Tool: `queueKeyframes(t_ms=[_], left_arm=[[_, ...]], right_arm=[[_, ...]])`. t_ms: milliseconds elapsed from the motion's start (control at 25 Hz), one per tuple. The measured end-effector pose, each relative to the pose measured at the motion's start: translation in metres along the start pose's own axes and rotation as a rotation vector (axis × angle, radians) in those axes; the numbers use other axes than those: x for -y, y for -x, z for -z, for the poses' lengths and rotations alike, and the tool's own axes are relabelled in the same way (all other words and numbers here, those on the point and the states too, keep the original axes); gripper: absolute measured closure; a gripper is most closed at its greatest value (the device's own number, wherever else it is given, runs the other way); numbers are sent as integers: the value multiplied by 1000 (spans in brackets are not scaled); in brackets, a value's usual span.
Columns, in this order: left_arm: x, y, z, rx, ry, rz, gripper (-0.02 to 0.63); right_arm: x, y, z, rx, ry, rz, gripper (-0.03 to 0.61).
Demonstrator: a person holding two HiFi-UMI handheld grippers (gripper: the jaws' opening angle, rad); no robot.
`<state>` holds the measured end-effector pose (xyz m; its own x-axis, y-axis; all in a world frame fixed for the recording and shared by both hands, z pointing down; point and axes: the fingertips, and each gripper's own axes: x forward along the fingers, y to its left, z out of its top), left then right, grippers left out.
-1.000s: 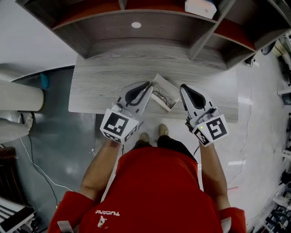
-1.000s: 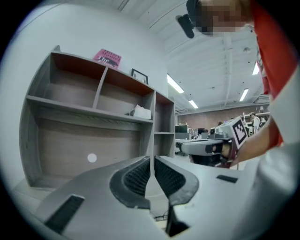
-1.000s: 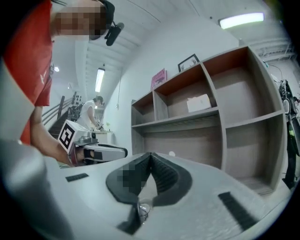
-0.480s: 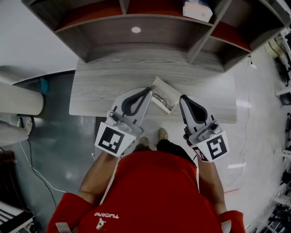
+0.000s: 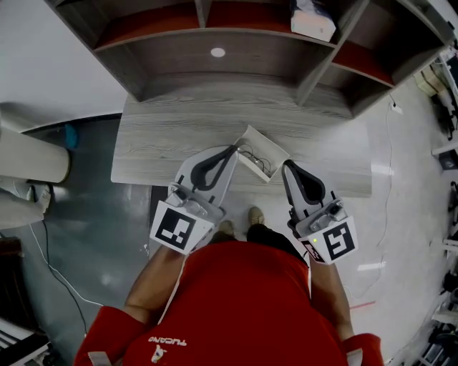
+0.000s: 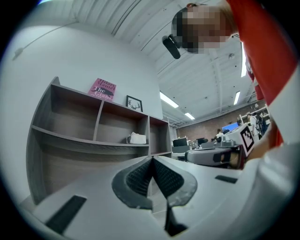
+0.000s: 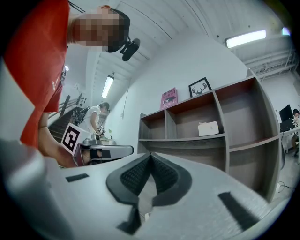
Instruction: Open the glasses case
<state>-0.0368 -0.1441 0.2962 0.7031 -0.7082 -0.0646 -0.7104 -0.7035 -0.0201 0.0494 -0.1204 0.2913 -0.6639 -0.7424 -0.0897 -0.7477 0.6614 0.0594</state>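
The glasses case [image 5: 266, 151] sits just above the centre of the head view, near the front edge of the grey wooden desk [image 5: 172, 132]. It already lies open, with its pale inside facing up and what looks like a pair of dark glasses [image 5: 250, 154] resting in it. Judging by that, the opening itself seems done, and little or nothing of the task looks left.

The left gripper [image 5: 232, 149] is just left of the case, its tip close to the case's edge; whether it touches I cannot tell. In its own view the two ribbed pads are pressed together with nothing between them. The right gripper [image 5: 286, 165] is just right of the case and apart from it, its pads likewise pressed together and empty.

Neither gripper view shows the case; both look level across the desk at the shelf unit [image 5: 236, 71] that fills the top of the head view. A white box [image 5: 313, 20] lies in one compartment at upper right.
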Motion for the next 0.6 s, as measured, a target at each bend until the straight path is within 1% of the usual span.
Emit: queueKeyframes(t_ms=[600], left_arm=[[0,3,1,-1,2,5,604]], right_arm=[[-3,5,-2,0,0,9,575]])
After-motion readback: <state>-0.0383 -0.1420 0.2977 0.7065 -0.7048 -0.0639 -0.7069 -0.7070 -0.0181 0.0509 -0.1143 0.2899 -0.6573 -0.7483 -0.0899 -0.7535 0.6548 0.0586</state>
